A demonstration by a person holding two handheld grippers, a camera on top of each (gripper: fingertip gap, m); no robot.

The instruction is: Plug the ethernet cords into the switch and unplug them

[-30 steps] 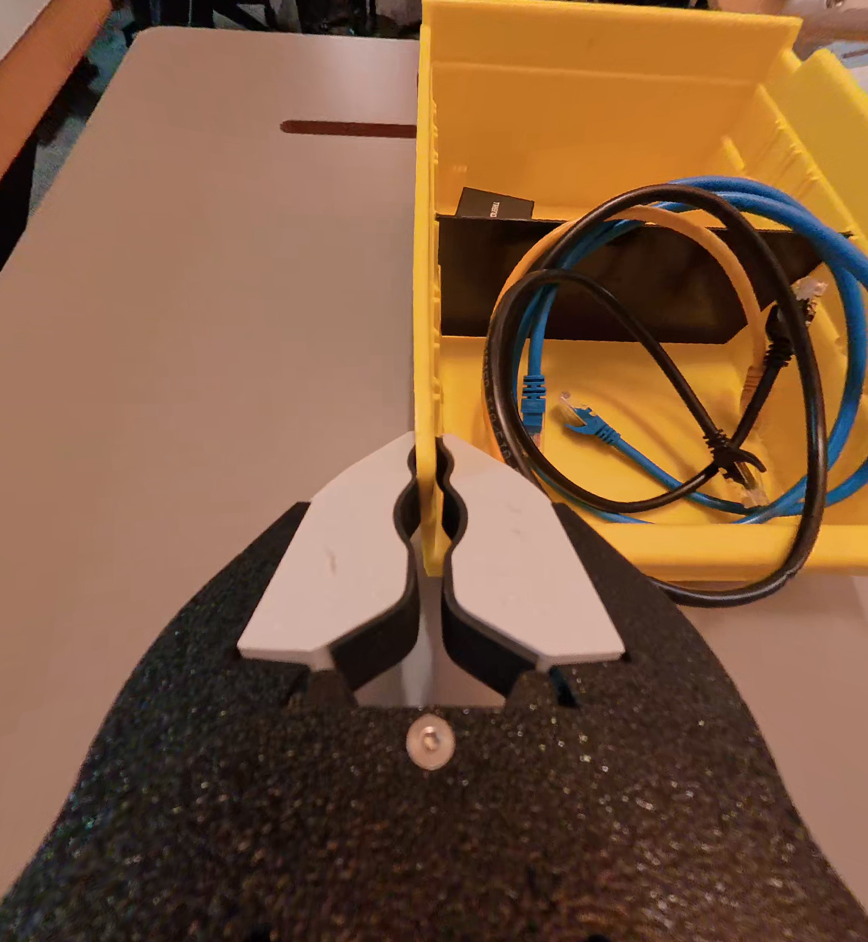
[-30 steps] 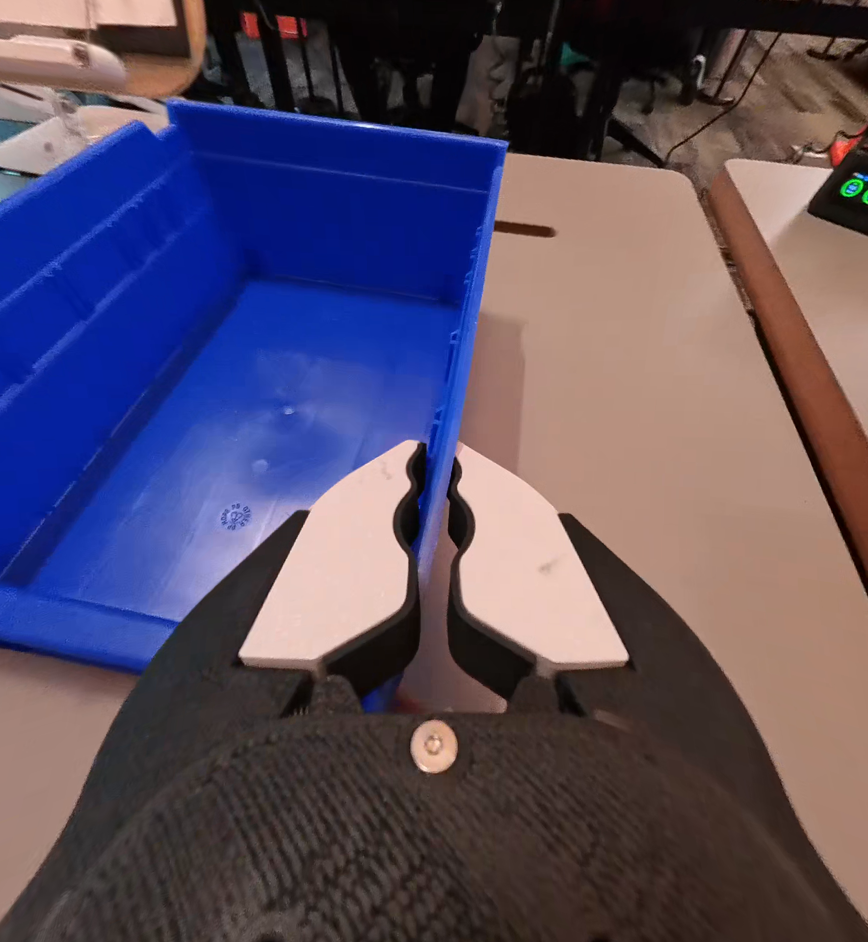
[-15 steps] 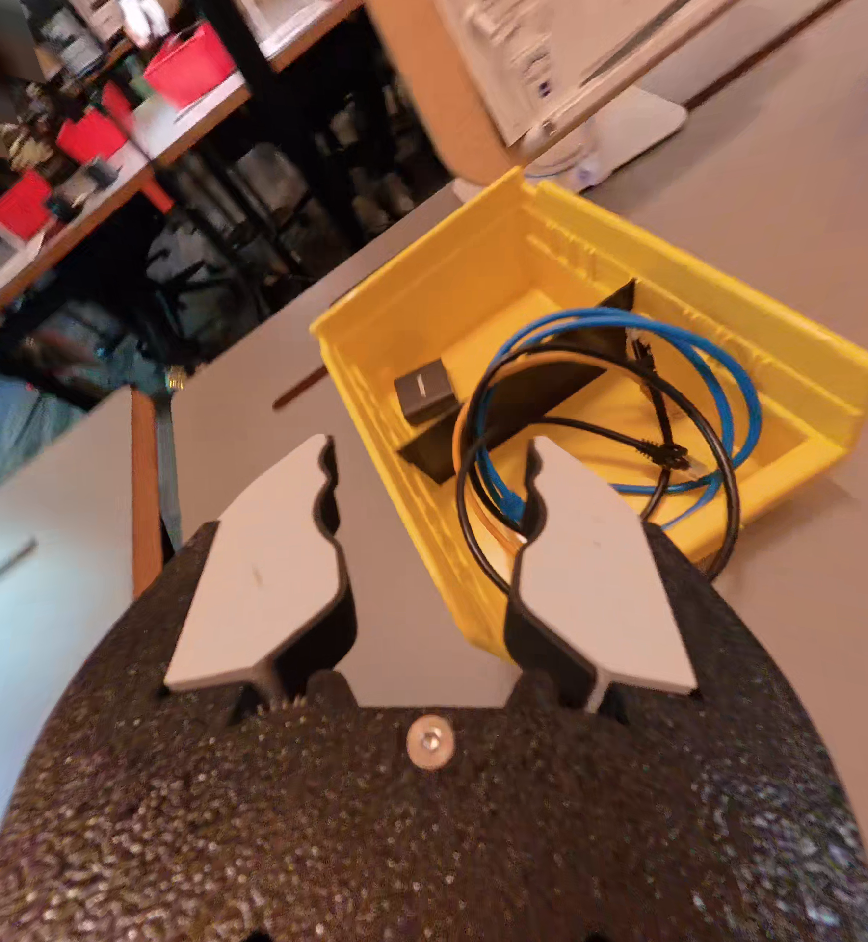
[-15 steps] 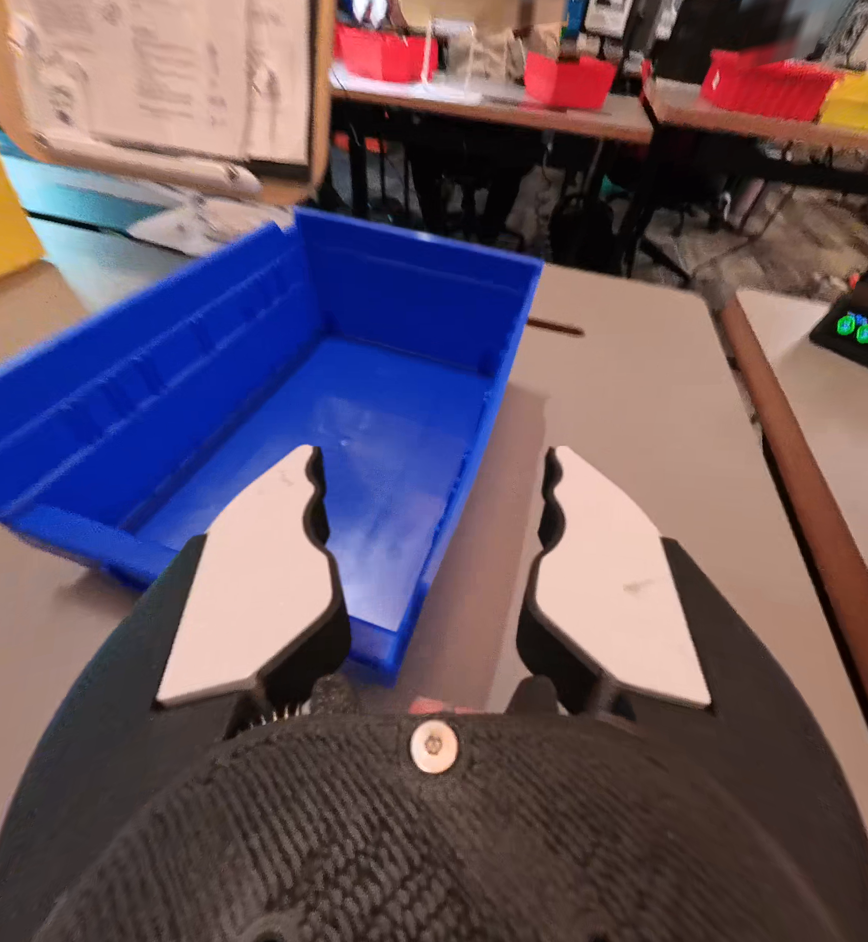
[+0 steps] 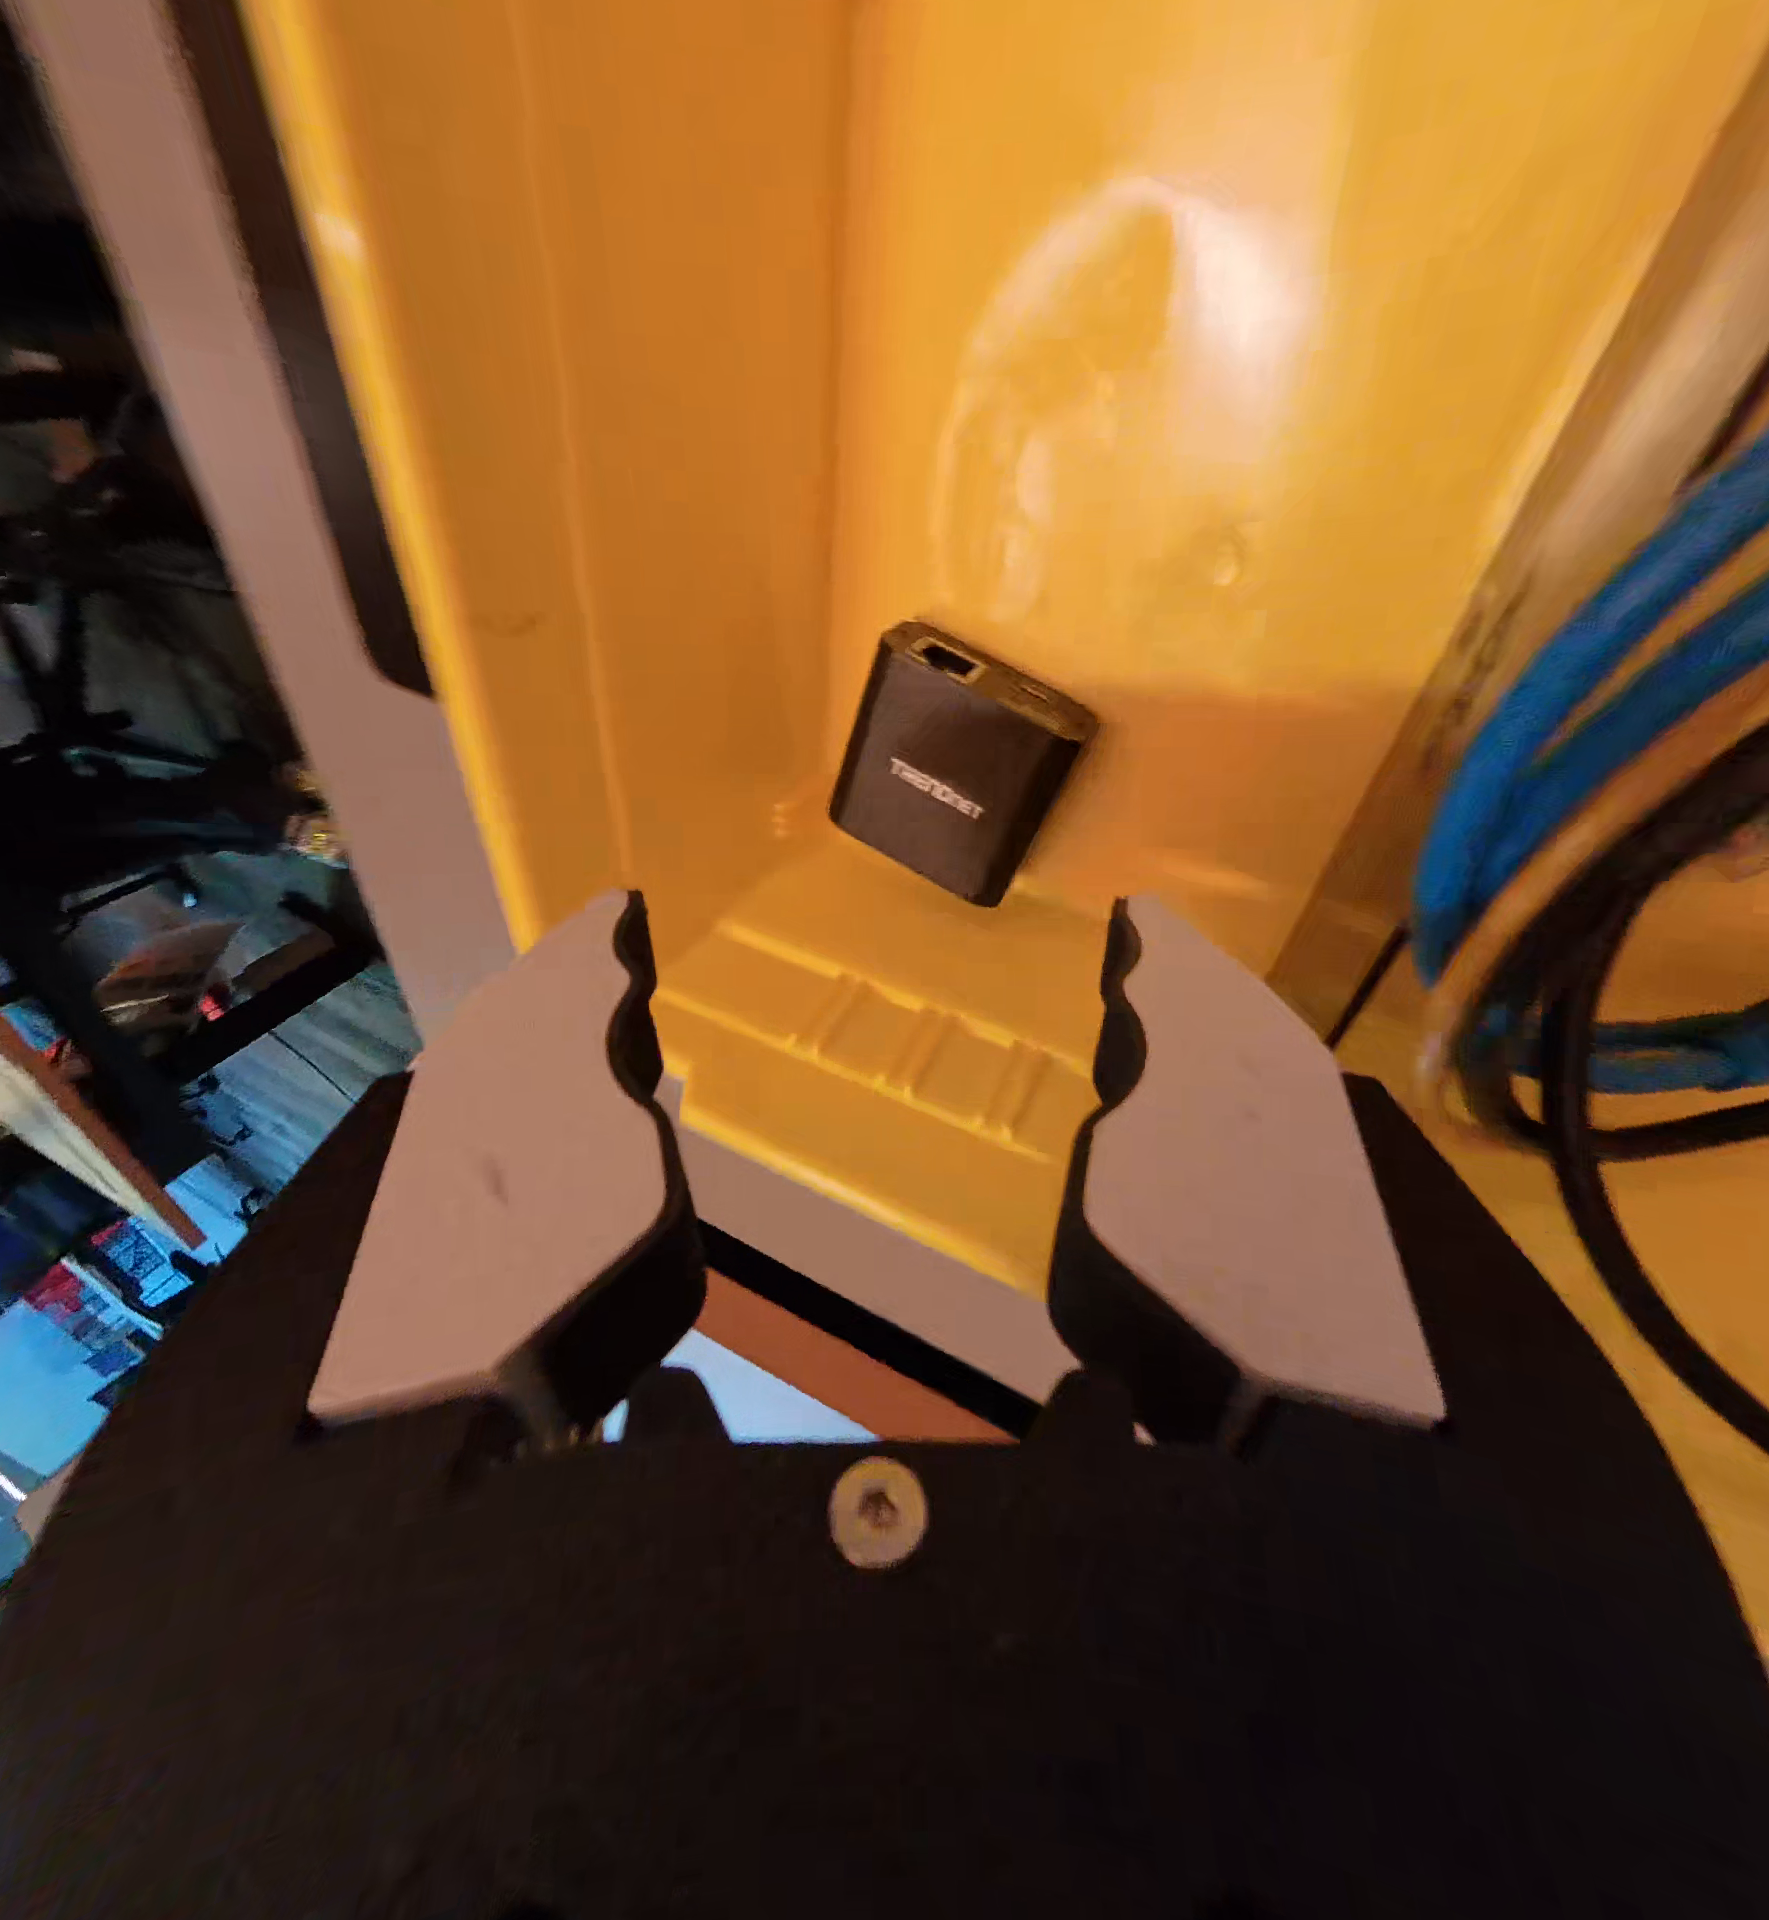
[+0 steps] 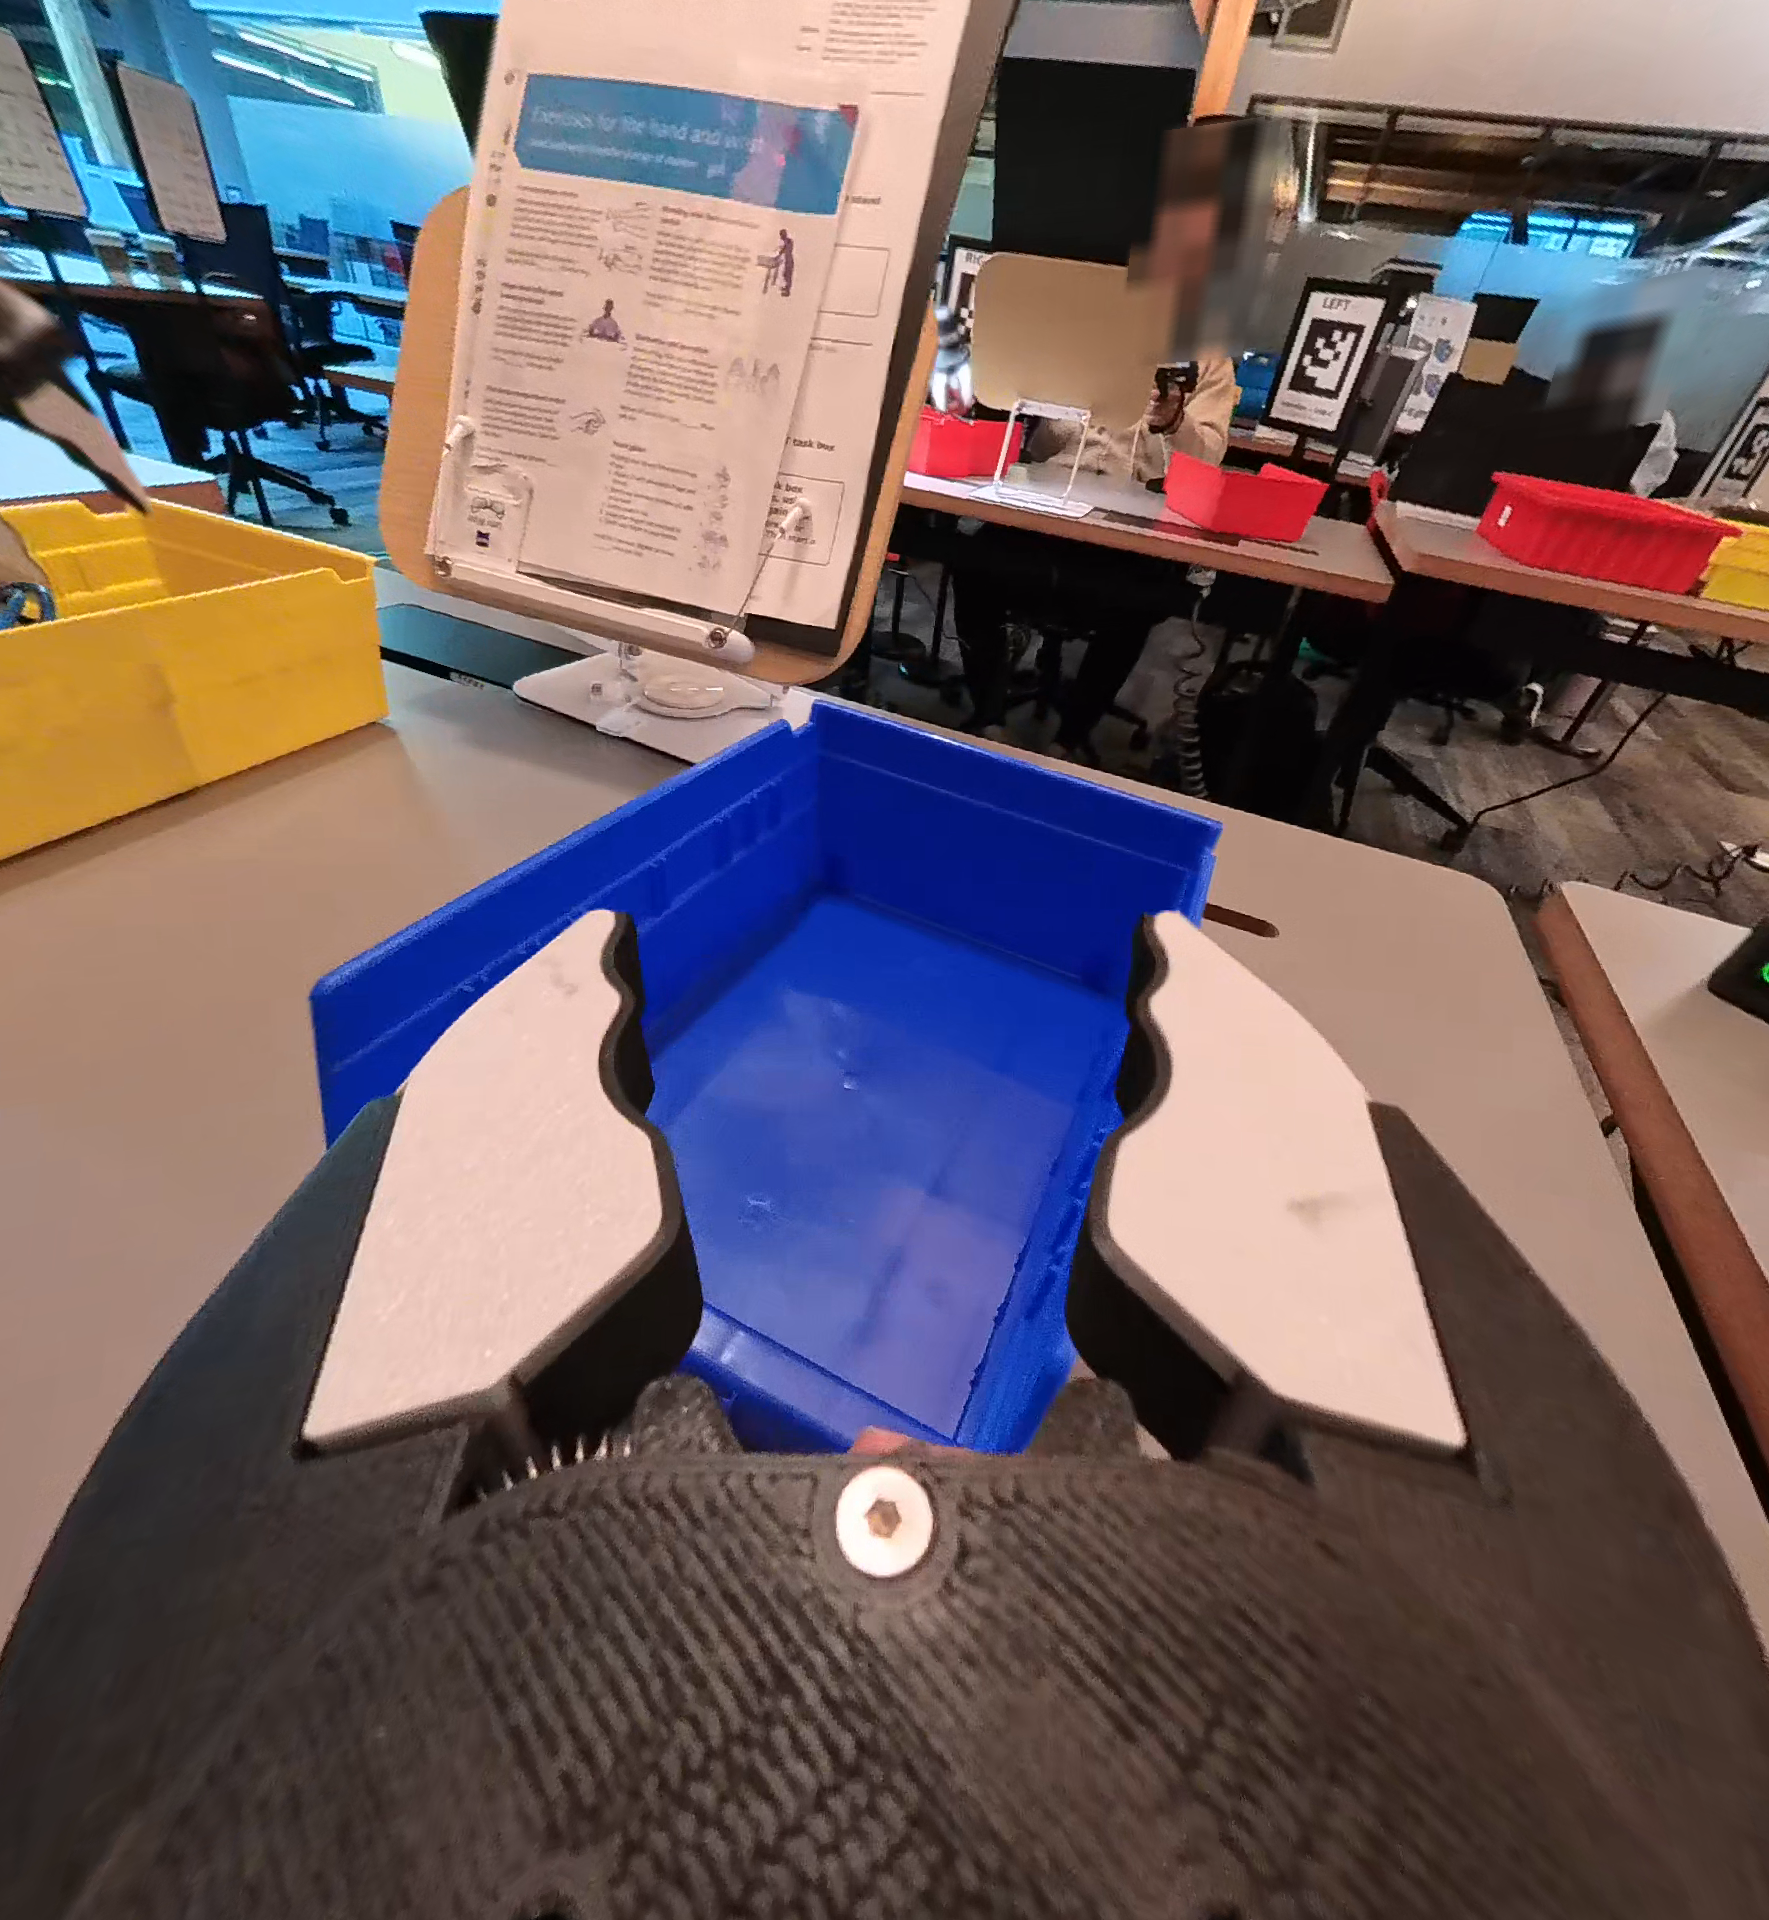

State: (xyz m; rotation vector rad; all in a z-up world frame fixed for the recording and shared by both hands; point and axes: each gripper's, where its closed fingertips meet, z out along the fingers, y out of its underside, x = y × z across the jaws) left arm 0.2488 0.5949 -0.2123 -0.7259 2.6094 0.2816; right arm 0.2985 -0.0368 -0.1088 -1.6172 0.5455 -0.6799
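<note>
A: Firstly, left wrist view. Items?

B: Item one: left gripper (image 5: 875,940), jaws spread wide, nothing between them, aimed into the rear section of the yellow bin (image 5: 1119,312). Item two: switch (image 5: 958,764), a small black box with one socket showing on its far end, lying alone on the bin floor just ahead of the fingertips. Item three: ethernet cords (image 5: 1607,717), blue and black loops, blurred, bundled at the right beyond a dark divider (image 5: 1545,665).

A: Reason for the spread jaws?

B: Likely sized to take the switch across its body, so it can be steadied or lifted out before any plug goes in. No cord is plugged in, as far as the visible socket shows.

A: Right wrist view?

B: Item four: right gripper (image 6: 880,966), equally wide, holding nothing, poised above the blue bin (image 6: 755,831), which is bare inside. Item five: grey table (image 6: 132,1039) carrying both bins, well apart. Item six: document stand (image 6: 672,343) with printed sheets behind the blue bin. The left gripper shows blurred at the far left edge over the yellow bin.

A: Why does the right one wait there?

B: Probably idle until a cord needs fetching.
</note>
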